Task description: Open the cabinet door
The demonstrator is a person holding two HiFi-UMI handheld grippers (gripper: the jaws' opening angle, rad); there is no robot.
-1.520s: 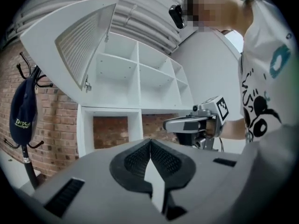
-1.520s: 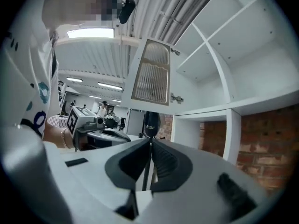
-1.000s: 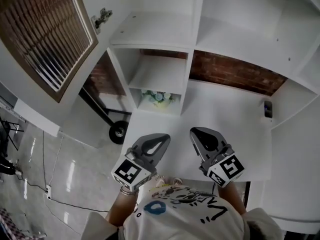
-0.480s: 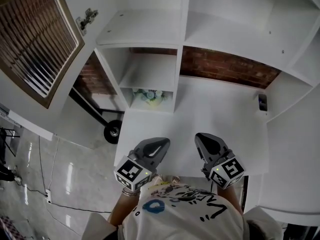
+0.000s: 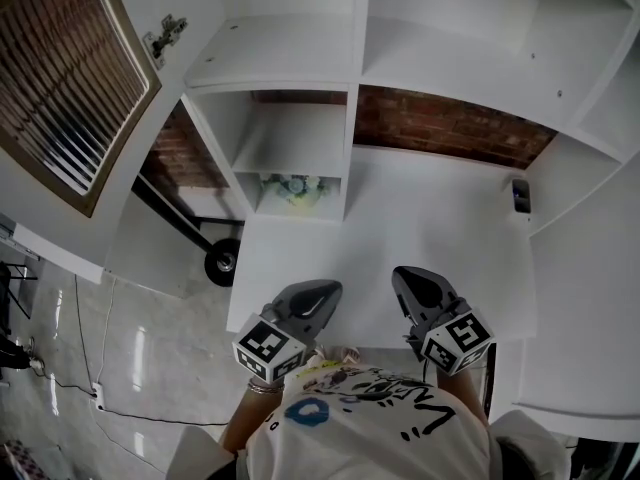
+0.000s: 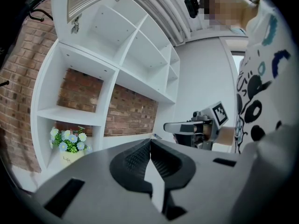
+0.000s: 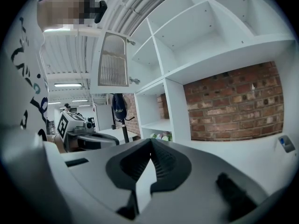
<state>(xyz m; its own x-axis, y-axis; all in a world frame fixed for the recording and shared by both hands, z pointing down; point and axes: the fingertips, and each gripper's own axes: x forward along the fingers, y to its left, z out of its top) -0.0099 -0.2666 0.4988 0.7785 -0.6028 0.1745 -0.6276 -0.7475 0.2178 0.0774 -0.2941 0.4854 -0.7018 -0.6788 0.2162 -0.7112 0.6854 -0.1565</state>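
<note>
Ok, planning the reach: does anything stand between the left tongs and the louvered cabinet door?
Nothing visible does. The left tongs are shut, low over the desk; the cabinet door hangs up-left, swung open, only air between. The flowers sit in a cubby, aside.

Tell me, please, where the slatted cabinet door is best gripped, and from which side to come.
Grip the cabinet door by its solid frame at the edge farthest from the hinge, coming edge-on from the person's left, jaws across its thickness. No handle shows, the door stands swung open, and that free edge probably gives most leverage; the slats look too weak.
</note>
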